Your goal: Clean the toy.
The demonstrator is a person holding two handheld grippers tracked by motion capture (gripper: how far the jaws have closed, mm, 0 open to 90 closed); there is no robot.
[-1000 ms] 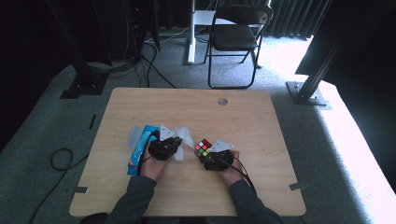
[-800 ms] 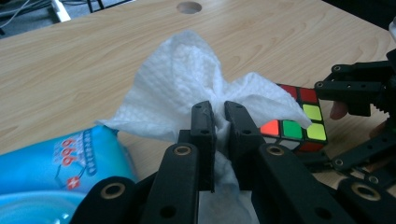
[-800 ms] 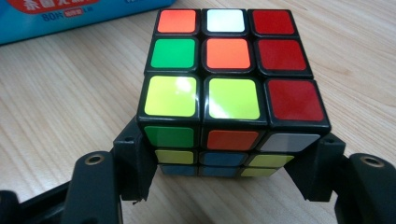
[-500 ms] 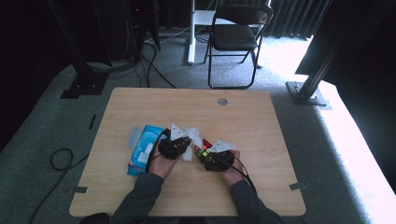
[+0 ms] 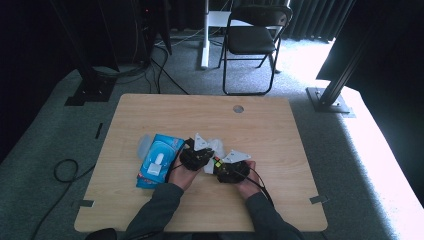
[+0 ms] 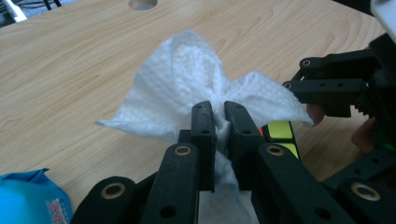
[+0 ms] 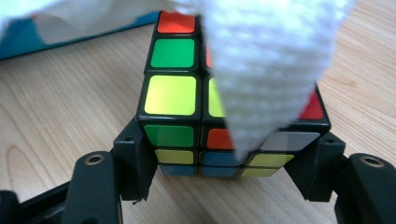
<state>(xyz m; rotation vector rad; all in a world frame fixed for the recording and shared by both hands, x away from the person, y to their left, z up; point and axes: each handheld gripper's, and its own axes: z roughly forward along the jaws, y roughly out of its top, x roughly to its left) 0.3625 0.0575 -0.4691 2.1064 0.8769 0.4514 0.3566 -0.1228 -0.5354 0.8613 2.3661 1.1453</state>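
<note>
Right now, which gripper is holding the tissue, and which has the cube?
The left gripper pinches the white tissue between its shut jaws. The right gripper clamps the colourful cube by its sides, and the tissue hangs down over that cube.

Soft paper, hard plastic, pale wood.

The tissue (image 6: 196, 79) is white paper with a dimpled, embossed weave, crumpled and matt. The cube (image 7: 187, 93) is glossy black plastic with smooth, shiny colour stickers. The left gripper (image 6: 215, 119) and right gripper (image 7: 229, 182) are matt black plastic with metal-looking rivets. The surface (image 5: 270, 130) is light wood-grain, smooth, with a faint sheen. The blue pack (image 5: 160, 160) looks like thin, slick plastic wrap.
</note>
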